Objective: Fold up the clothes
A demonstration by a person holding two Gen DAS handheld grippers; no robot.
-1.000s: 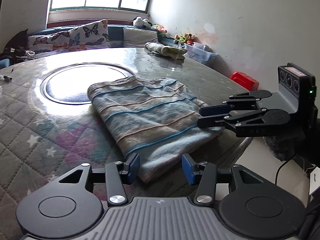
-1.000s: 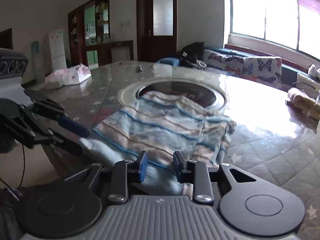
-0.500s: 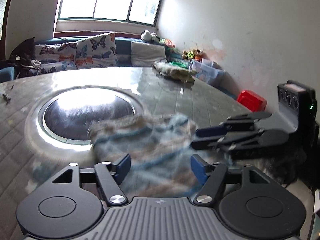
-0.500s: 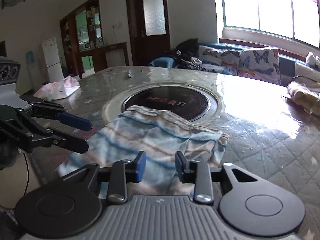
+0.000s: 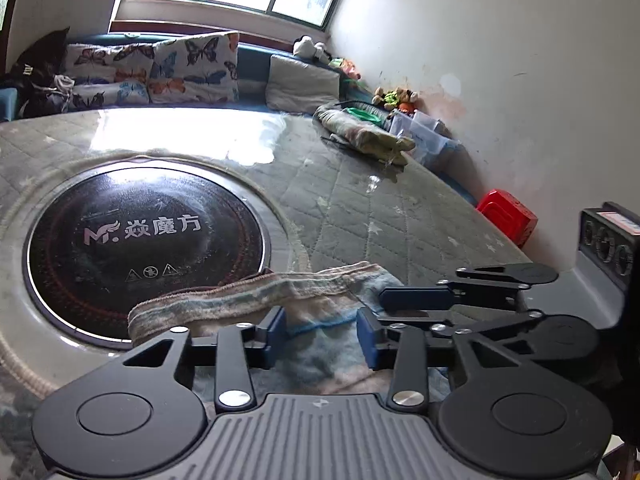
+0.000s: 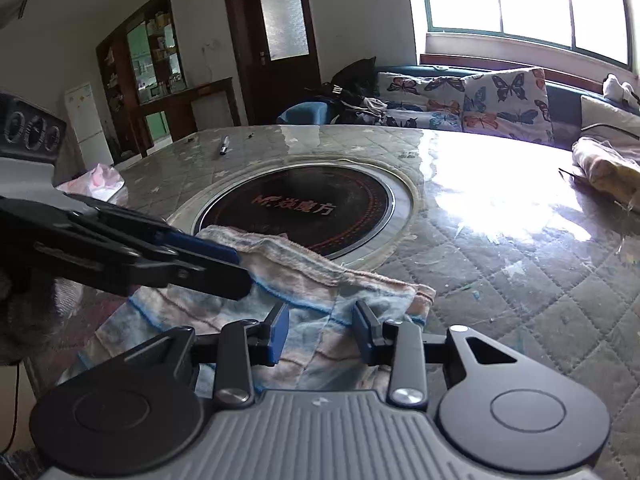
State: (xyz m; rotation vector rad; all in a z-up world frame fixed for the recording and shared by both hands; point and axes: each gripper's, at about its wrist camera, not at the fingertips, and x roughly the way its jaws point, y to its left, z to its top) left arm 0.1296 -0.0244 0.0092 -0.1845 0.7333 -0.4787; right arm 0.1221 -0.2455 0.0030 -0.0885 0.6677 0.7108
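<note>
Both the left gripper and right gripper stand with fingers spread wide over the striped cloth, gripping nothing (contact unclear). The cloth lies bunched on the quilted table, overlapping the round black cooktop's near rim; a butterfly-print sofa sits beyond.

Striped cloth folded on the table

Blue and tan stripes, rumpled, near the front edge, one corner overlapping the round hob.

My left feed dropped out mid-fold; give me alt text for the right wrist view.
Both grippers, jaws open, hover over a striped towel near the table edge: the right gripper above its near end, the left gripper reaching in from the left at its far edge. Behind it, a round black cooktop is set in the quilted table.
</note>
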